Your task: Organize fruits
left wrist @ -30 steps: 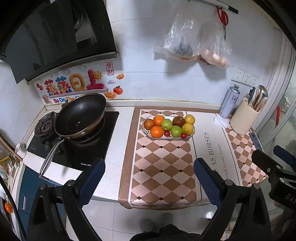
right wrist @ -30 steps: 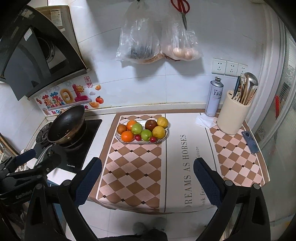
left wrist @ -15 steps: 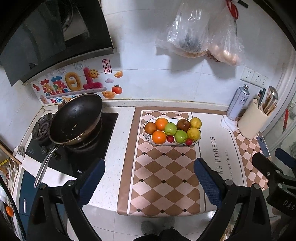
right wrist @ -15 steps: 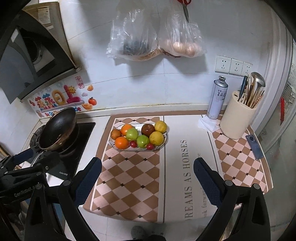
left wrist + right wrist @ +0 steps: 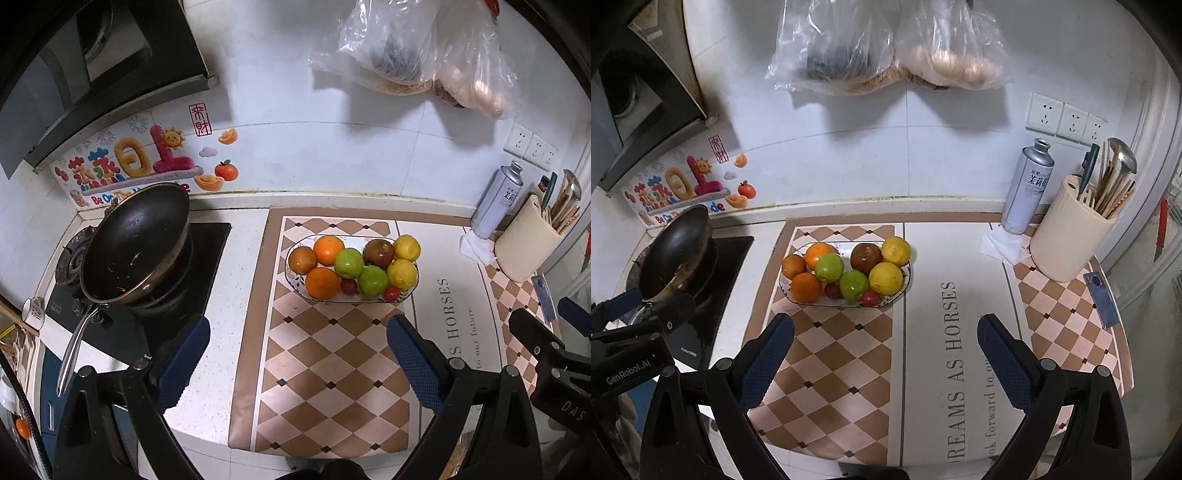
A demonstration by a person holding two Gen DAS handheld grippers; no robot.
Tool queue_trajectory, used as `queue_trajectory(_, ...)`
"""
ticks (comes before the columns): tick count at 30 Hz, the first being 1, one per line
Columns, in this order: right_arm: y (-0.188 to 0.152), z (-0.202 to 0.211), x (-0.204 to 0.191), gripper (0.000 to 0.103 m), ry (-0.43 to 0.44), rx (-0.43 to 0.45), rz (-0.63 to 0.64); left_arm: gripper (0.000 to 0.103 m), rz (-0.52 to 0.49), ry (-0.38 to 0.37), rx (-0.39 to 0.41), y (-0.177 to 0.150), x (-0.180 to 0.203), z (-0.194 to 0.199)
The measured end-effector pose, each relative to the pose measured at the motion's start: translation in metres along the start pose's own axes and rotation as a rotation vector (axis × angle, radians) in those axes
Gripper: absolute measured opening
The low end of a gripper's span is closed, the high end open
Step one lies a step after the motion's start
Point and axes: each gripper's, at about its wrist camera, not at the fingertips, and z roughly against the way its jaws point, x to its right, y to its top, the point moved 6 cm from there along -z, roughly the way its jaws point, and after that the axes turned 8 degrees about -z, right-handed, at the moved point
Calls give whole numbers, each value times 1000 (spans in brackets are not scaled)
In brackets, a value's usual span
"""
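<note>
Left gripper (image 5: 297,354) hung above the front edge of the counter, its blue-padded jaws spread wide with nothing between them. Right gripper (image 5: 884,350) was held likewise over the mat, jaws wide apart and empty; its black body also showed at the right edge of the left wrist view.

Fruit sat heaped in an oval patterned dish (image 5: 295,277) on the checkered part of the counter mat (image 5: 332,362), well beyond both sets of fingertips. Contents noted in the left wrist view:
- two oranges (image 5: 323,282), one front left, one at the back
- a brownish-orange fruit (image 5: 302,259) at the left end
- two green apples (image 5: 373,281) in the middle, touching
- a dark red-brown apple (image 5: 378,254) behind them
- two lemons (image 5: 402,274) at the right end
- two small red fruits (image 5: 391,294) along the front rim, kind unclear

Left of the mat, a dark wok (image 5: 136,240) rested tilted on the gas hob (image 5: 122,325). At the right rear stood a silver spray can (image 5: 1028,186) on a folded white cloth (image 5: 1001,245), just beside a cream utensil holder (image 5: 1067,240) filled with chopsticks and ladles. A blue phone (image 5: 1100,299) lay flat near the mat's right edge. Two plastic bags (image 5: 886,44) hung on the tiled wall above.
</note>
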Motion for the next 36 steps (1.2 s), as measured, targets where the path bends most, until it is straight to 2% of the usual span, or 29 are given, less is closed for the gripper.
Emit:
queue_trajectory(15, 3, -23, -1, 101, -6, -27, 9, 98, 27, -1, -32, 3, -5, -24)
queue_trajectory(19, 4, -24, -2, 101, -4, -25, 7, 102, 28, -10, -26, 5, -6, -25)
queue_trajectory(36, 8, -18, 6, 102, -16, -5, 8, 102, 12, 13, 1, 5, -3, -16)
